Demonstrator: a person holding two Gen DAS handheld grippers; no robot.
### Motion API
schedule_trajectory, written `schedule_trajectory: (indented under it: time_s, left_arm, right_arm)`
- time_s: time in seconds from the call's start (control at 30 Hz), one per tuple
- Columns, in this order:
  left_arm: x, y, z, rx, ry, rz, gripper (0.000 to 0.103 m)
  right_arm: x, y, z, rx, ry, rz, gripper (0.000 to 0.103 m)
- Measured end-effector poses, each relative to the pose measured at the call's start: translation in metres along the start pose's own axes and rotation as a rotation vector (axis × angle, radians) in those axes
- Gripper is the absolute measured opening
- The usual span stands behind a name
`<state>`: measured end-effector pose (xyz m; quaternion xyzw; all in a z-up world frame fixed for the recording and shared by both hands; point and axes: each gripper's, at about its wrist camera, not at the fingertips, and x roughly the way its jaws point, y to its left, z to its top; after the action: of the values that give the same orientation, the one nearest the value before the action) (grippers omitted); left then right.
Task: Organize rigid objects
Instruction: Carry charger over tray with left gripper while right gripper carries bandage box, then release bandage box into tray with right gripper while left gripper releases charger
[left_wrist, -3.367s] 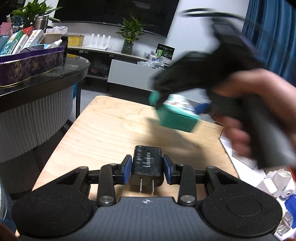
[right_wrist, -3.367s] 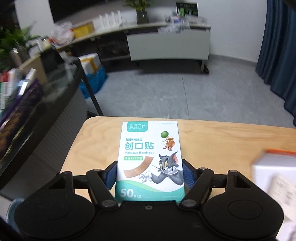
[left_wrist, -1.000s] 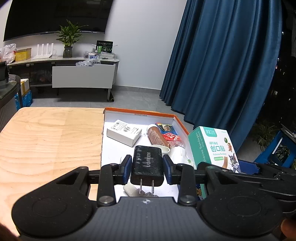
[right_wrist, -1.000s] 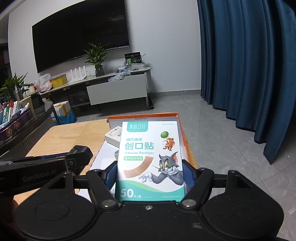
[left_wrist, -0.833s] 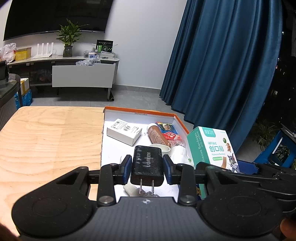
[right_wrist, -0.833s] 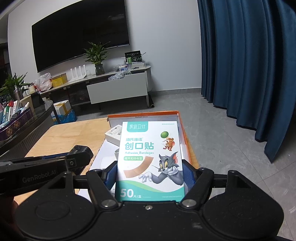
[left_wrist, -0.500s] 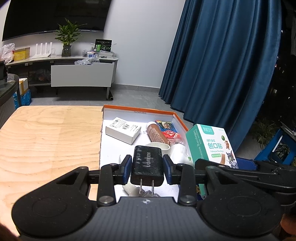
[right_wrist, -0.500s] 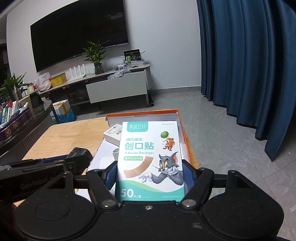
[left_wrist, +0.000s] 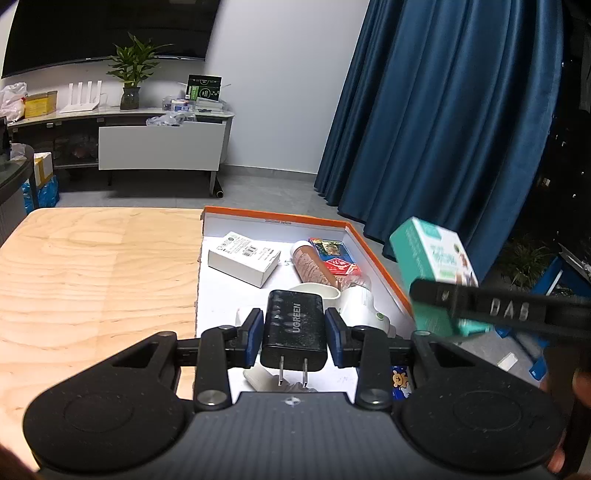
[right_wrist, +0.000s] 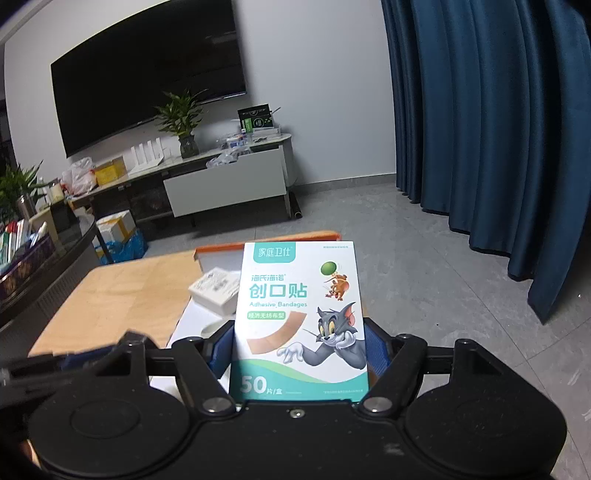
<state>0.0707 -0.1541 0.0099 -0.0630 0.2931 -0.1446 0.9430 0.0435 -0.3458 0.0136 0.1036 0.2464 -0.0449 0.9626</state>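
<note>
Smooth pale wooden table (left_wrist: 92, 273) filling the left of the frame, flat white tray with orange rim (left_wrist: 373, 254) at centre, left gripper (left_wrist: 294, 336) clamped on shiny black UGREEN charger (left_wrist: 294, 330) low centre, right gripper (right_wrist: 299, 354) clamped on flat cardboard bandage box (right_wrist: 299, 317) at centre, small white box (left_wrist: 243, 257) lying in tray.

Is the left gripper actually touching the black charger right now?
Touching. The left wrist view shows the left gripper with both blue pads pressed against the sides of the black charger, no gap on either side, prongs pointing back toward the camera.
</note>
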Motion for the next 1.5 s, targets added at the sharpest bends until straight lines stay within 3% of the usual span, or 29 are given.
schedule_trajectory:
  time_s: [0.27,1.17,1.37,1.5]
  left_arm:
    - [0.008,-0.004,0.002,0.020,0.007,-0.028,0.036]
    - [0.023,-0.002,0.004,0.034,0.038,-0.085,0.036]
    - [0.028,-0.002,0.002,0.032,0.057,-0.089,0.036]
    - [0.030,-0.001,0.003,0.032,0.063,-0.088,0.036]
  right_arm:
    - [0.016,0.000,0.016,-0.014,0.006,0.013,0.084]
    - [0.116,0.010,0.046,-0.033,0.172,0.056,0.084]
    - [0.137,0.009,0.054,-0.006,0.149,0.089,0.088]
    - [0.118,0.001,0.052,0.017,0.107,0.076,0.088]
